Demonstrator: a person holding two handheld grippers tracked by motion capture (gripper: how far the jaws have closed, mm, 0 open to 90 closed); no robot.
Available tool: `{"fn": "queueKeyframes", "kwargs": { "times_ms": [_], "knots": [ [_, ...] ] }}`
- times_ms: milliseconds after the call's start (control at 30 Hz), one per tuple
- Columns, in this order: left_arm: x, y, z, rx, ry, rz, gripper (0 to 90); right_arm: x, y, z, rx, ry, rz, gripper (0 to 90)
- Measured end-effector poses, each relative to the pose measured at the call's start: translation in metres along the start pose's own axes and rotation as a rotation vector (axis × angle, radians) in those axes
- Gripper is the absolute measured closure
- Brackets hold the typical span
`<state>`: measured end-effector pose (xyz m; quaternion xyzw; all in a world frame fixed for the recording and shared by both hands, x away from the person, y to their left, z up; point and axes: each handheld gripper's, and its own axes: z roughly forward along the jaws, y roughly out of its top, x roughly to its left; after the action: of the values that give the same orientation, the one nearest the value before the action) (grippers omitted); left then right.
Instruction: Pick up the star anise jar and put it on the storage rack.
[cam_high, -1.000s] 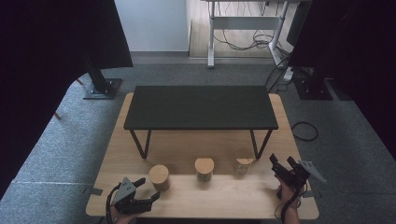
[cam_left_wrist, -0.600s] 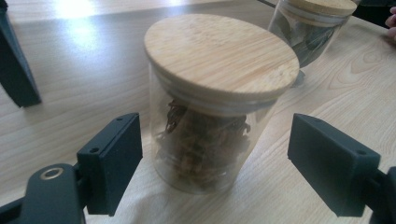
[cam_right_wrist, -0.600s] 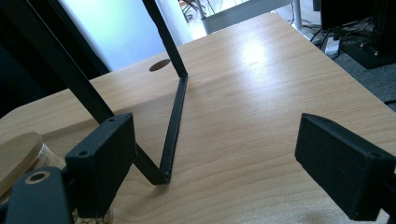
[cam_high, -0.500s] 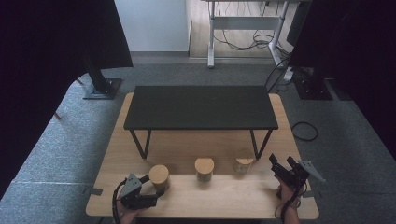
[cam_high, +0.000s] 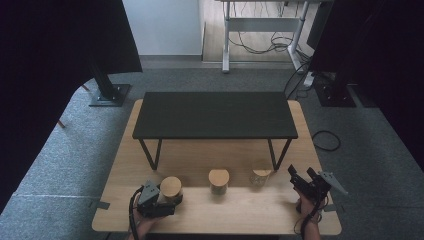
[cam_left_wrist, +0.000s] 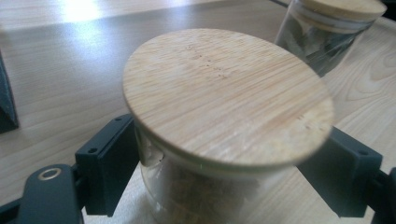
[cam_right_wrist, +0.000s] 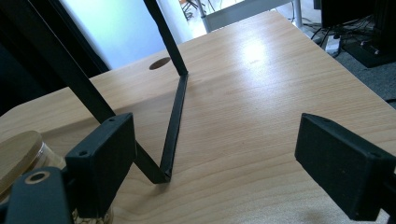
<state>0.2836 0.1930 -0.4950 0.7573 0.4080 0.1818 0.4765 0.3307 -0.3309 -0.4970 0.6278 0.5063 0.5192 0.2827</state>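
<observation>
I have the left gripper (cam_high: 167, 197) straddling the leftmost jar (cam_left_wrist: 224, 154) at the near table edge, jaws beside its glass body under the lid, apparently not yet pressing. The jar stands upright. My right gripper (cam_right_wrist: 233, 168) rests wide, empty, well apart.

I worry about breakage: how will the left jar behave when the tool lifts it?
The left jar looks like clear glass, so probably fragile and slippery between the left tool's jaws. Its wooden lid overhangs the body and might catch a slipping jar, or lift off. It seems partly filled, so likely moderately heavy.
</observation>
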Motion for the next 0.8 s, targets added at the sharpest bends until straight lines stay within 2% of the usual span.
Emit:
{"fn": "queueKeyframes", "kwargs": {
  "times_ms": [233,333,800],
  "knots": [
    [-0.0022,0.0022,0.0067,-0.002,0.033,-0.014,20.8,0.0002,0.0001,0.0004,0.004,0.0,-0.002,12.3],
    [-0.004,0.0025,0.0072,-0.007,0.048,-0.001,23.0,0.0003,0.0002,0.0007,0.007,-0.002,-0.003,12.3],
    [-0.0059,0.0006,0.006,-0.019,0.063,0.002,24.0,0.0007,0.0003,0.0013,0.008,0.003,-0.006,11.9]
  ]
}}
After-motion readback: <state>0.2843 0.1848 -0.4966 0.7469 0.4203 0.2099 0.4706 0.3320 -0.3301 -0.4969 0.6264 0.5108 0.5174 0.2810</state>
